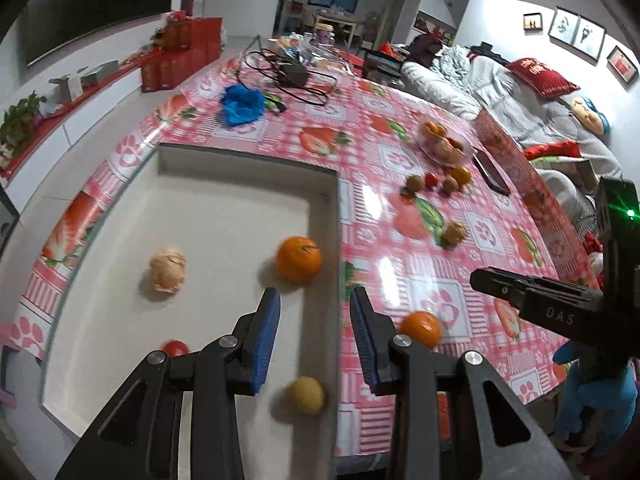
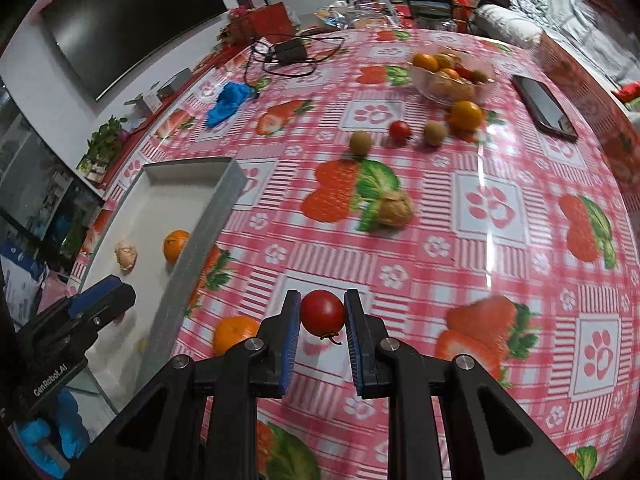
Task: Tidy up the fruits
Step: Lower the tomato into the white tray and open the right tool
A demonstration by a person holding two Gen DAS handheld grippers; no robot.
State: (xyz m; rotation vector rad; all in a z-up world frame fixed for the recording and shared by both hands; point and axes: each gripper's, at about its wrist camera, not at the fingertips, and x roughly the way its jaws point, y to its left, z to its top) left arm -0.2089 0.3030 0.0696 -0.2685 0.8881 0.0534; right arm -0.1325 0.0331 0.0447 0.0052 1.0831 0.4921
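A red tomato (image 2: 322, 312) is gripped between the blue pads of the right gripper (image 2: 322, 330), right at the fingertips and above the pink checked tablecloth (image 2: 400, 248). The tomato is nearly round, so no long axis can be told; its dark stem curls out at 6 o'clock, toward the camera. At 9 o'clock of the tomato an orange (image 2: 234, 333) lies on the cloth, just beside the grey wall of the white tray (image 2: 208, 224).

The left gripper (image 1: 316, 320) is held with its jaws wide apart and nothing between them, over the tray's right wall (image 1: 324, 264). Inside the tray, a mandarin (image 1: 299, 259) sits at 12 o'clock of the left finger, close to the wall, with its stem end turned up. A pale peeled fruit (image 1: 167, 269) lies at 10 o'clock, well apart from the mandarin. A small red fruit (image 1: 175, 348) is seen at 8 o'clock, partly hidden by the gripper arm, and a yellowish fruit (image 1: 305, 395) lies under the gap between the fingers, blurred.

Farther up the table, a clear bowl (image 2: 454, 76) of mixed fruit stands at 1 o'clock in the right wrist view, with an orange, two brown fruits and a cherry tomato (image 2: 400, 130) loose just before it. A walnut-like fruit (image 2: 394, 208) lies alone mid-table.

"GenRobot.AI" is read on the left tool's body (image 2: 60, 376), and "DAS" on the right tool's (image 1: 560, 316).
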